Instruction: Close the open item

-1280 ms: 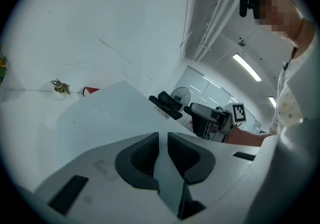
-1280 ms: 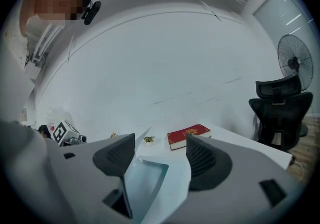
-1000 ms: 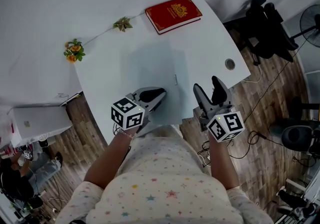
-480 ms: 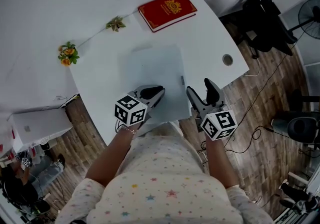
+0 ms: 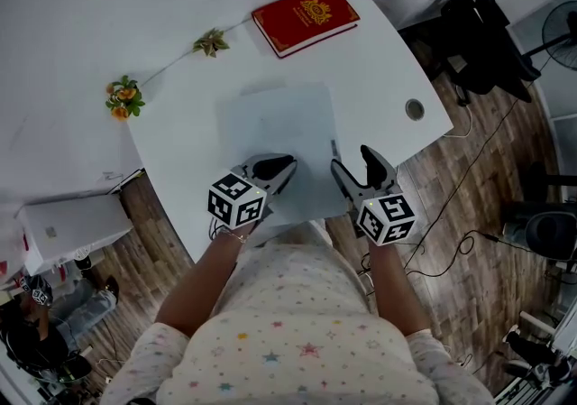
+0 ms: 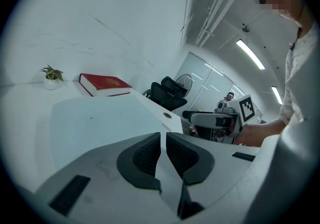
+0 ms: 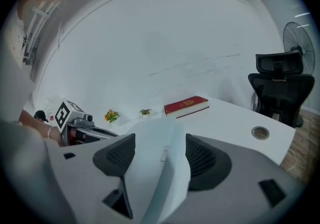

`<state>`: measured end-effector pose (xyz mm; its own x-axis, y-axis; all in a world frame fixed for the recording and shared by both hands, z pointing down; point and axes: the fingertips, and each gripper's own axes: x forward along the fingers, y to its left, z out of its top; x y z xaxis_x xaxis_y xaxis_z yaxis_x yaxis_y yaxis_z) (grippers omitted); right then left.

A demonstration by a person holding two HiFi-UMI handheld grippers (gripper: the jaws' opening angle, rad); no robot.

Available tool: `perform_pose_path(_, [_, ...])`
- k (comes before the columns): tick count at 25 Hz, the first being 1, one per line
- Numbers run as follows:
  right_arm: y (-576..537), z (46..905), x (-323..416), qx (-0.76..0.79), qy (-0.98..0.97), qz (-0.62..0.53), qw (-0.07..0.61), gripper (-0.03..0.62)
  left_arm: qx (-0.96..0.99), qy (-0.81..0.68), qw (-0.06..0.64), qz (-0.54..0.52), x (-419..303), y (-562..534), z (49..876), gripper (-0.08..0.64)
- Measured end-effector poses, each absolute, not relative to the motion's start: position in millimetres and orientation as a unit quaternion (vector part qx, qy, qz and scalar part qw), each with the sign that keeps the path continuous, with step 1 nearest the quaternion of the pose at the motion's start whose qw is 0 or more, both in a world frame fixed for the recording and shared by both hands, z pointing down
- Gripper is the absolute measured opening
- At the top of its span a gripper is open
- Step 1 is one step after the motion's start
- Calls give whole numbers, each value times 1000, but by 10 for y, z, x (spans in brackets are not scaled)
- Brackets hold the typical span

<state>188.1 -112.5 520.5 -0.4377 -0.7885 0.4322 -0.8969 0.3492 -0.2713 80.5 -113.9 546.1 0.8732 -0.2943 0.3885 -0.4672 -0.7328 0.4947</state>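
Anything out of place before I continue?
Nothing spilled or damaged. The right edge of the pale folder sits between the jaws of the open right claw; the red book lies closed behind it.

One overhead, two low along jaws

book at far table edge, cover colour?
The book is red with a gold emblem; clearest in head view.

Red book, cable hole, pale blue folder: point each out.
red book (image 5: 305, 20), head view, middle of its cover
cable hole (image 5: 414, 109), head view, centre of the round grommet
pale blue folder (image 5: 279, 128), head view, middle of its top face
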Motion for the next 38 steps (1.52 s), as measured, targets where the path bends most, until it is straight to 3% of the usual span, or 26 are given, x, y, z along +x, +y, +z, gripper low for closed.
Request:
perform_pose_path(15, [-1127, 5700, 1798, 500, -806, 278, 156, 299, 902, -259, 284, 198, 409, -1206, 5713, 41])
perform_pose_path(38, [-1267, 5911, 1807, 497, -799, 289, 176, 297, 878, -254, 238, 329, 602, -1165, 6015, 21])
